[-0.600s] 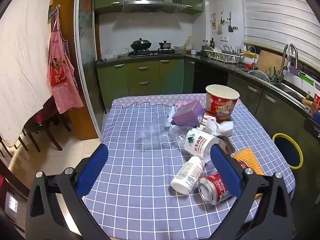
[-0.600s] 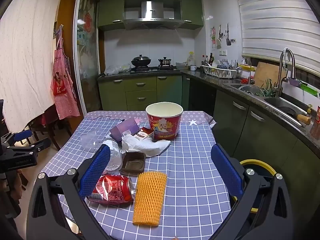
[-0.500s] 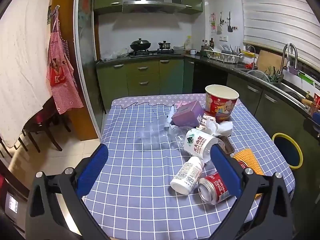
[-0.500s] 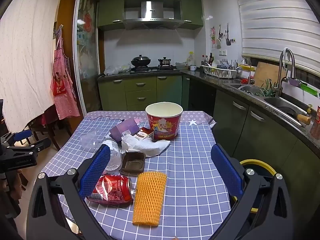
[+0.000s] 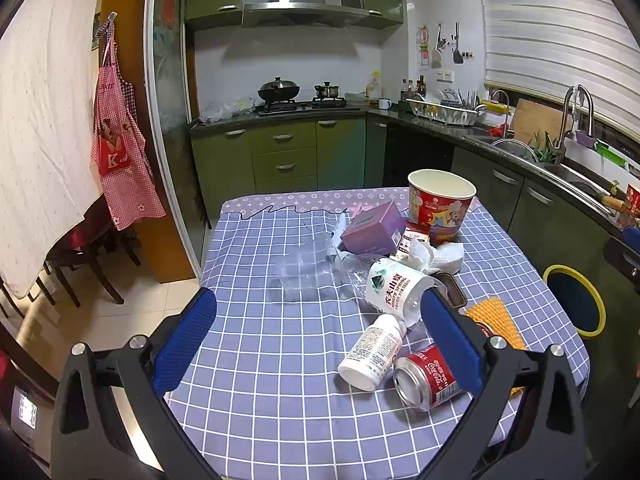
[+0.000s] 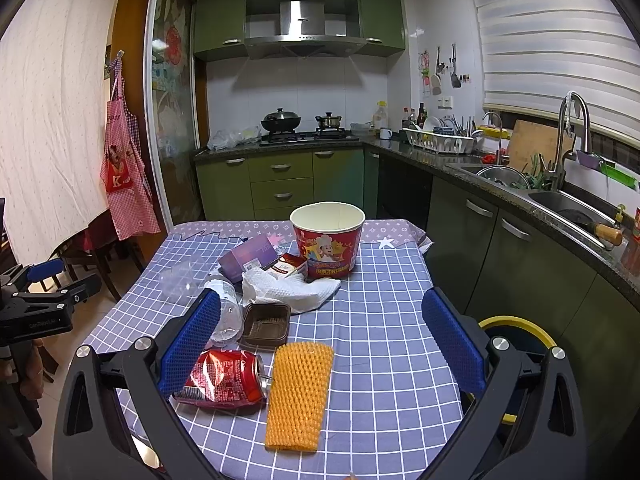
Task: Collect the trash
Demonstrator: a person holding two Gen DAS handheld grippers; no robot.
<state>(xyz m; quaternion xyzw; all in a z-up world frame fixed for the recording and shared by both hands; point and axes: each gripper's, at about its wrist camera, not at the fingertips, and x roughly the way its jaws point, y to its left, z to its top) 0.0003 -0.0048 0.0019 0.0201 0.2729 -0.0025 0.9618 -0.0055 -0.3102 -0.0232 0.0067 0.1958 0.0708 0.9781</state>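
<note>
- The left gripper (image 5: 316,328) hangs over the near edge of the checked tablecloth (image 5: 256,360), jaws spread wide with nothing between the blue pads.
- The right gripper (image 6: 320,332) hangs over the same cloth's near edge, jaws equally wide apart, gripping nothing.
- Nearest the paper bucket's front side lie the trash pieces: a crushed red cola can (image 6: 224,378) on its side, just beside an orange foam net sleeve (image 6: 298,396).
- In the left wrist view a white pill bottle (image 5: 372,352) lies on its side, touching a second red can (image 5: 426,376) whose open mouth faces the camera.
- Closer to the bucket, a brown plastic tray (image 6: 266,326) sits empty, touching a crumpled white paper towel (image 6: 288,290).
- A clear water bottle (image 5: 394,288) with a white label lies beside the tray; a clear plastic cup (image 5: 304,276) lies left of it.
- A purple carton (image 6: 250,260) and a small red-and-white box (image 6: 288,266) rest against the bucket's left side.
- The red paper bucket (image 6: 328,242) stands upright near the far edge; what shows of its pale inside is empty.
- Right of the bucket the cloth is bare to the table edge.
- Beyond that edge stands a yellow-rimmed bin (image 5: 574,300) on the floor by the green cabinets.
</note>
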